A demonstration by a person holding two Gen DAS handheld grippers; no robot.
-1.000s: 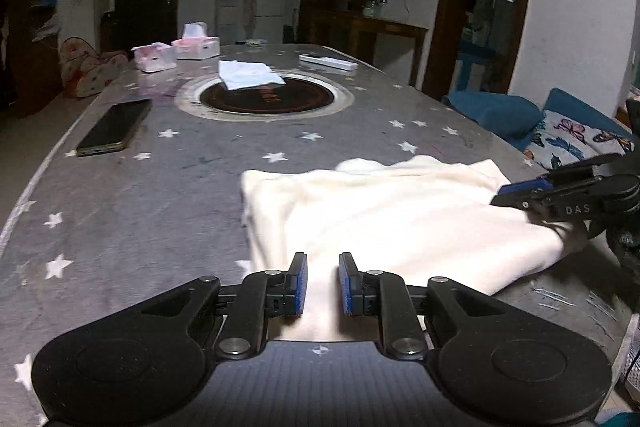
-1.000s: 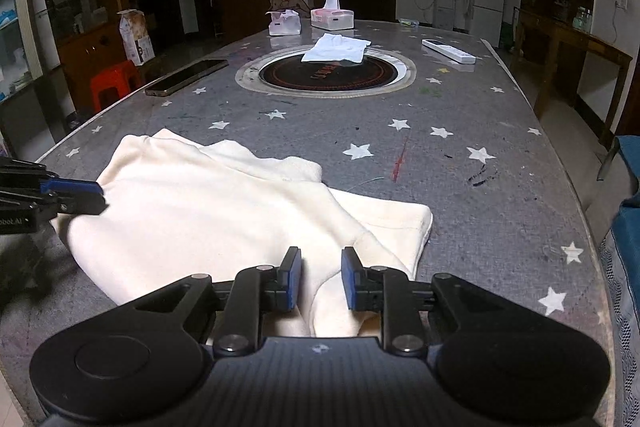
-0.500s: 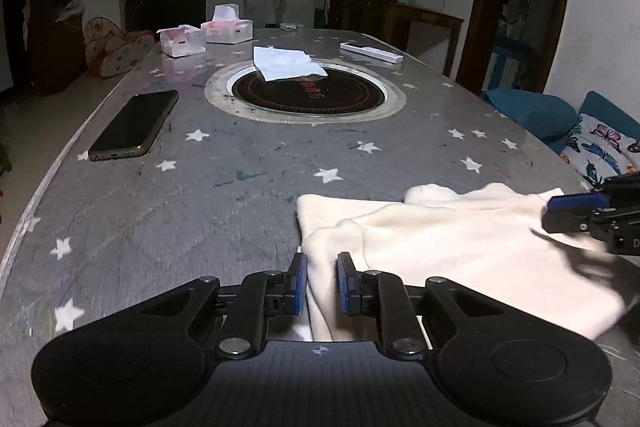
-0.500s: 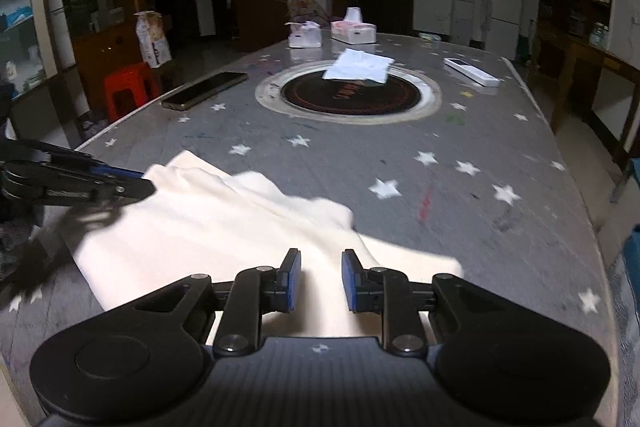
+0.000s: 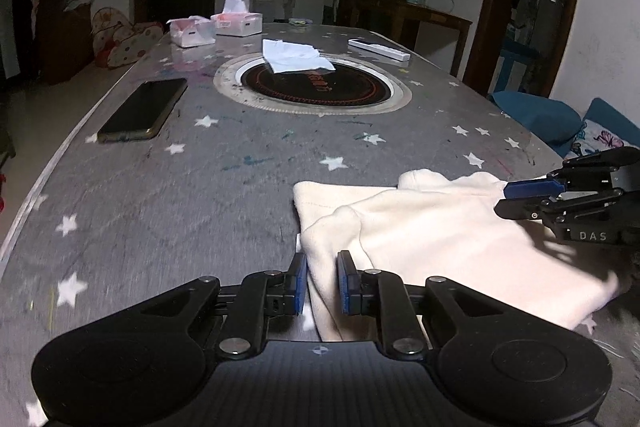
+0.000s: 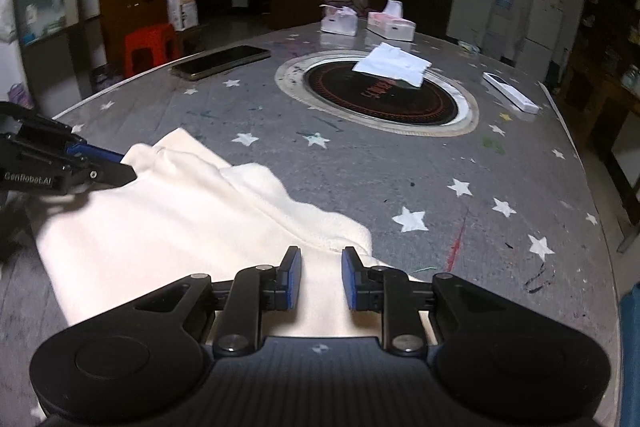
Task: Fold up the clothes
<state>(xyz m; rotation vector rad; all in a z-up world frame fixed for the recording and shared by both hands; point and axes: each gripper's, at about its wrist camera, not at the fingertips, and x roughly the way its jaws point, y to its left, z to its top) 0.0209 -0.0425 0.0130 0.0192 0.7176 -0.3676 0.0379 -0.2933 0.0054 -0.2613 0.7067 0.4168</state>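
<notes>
Star-printed tabletop point(image 5: 168, 195) carries the cream garment point(image 5: 440, 239) near the cooktop ring point(image 5: 316, 87); left gripper point(image 5: 322, 281) and right gripper point(image 6: 322, 277) fingers straddle its edge, slightly parted, so slippage may collapse the fold.

cream garment point(image 5: 440, 231), grey white-starred table point(image 5: 160, 195)

Your right gripper point(image 6: 321, 277) hangs over the near edge of the cream garment point(image 6: 180, 227), its blue-padded fingers point(image 6: 294, 277) parted with cloth showing between them. Your left gripper point(image 6: 116, 169) reaches in from the left edge, tips at the garment's far corner. Beyond, the starred desk point(image 6: 420, 167) carries a phone point(image 6: 220, 62), a white cloth point(image 6: 394, 64) and two tissue boxes point(image 6: 366, 21).
</notes>
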